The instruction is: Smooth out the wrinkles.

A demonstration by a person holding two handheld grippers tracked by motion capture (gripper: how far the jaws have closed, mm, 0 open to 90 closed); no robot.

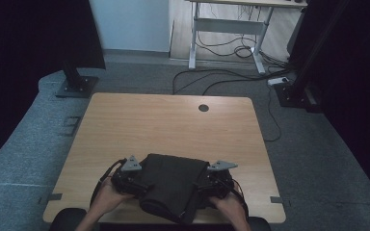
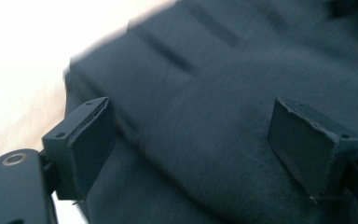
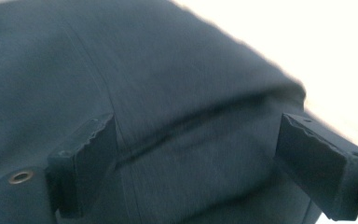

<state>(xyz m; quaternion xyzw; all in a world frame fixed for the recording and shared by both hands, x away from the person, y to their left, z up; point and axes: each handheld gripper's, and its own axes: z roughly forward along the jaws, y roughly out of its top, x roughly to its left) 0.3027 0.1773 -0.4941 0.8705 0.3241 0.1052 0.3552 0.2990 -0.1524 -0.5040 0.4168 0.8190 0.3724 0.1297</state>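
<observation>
Left gripper (image 1: 134,182) first: from the high view I see it sitting at the near edge of the table (image 1: 173,120), held in the left hand (image 1: 107,196), its grey plate up and its nose pointed inward at the left flank of the folded dark cloth (image 1: 174,185). In the left gripper view my two jaws stand wide apart, with the cloth (image 2: 214,116) spread between and beyond them; nothing is pinched. The fabric there is dark, finely woven, with a couple of faint ridges running across it, and its edge falls off to the bright tabletop on the left of that view.

Moving across, the cloth lies in a thick folded bundle on the near middle of the table, between both tools, its near end hanging toward the table's front edge.

On the other side, the right gripper (image 1: 216,184) mirrors the first, held by the right hand (image 1: 229,206) and aimed at the cloth's right flank. In the right gripper view the jaws are also spread wide, empty, and the cloth (image 3: 168,102) shows a fold line running across between them, with a rounded folded corner against the bright table at the upper right. Both gripper views are somewhat blurred.

Farther back, a small round hole (image 1: 203,108) sits near the table's far edge.
</observation>
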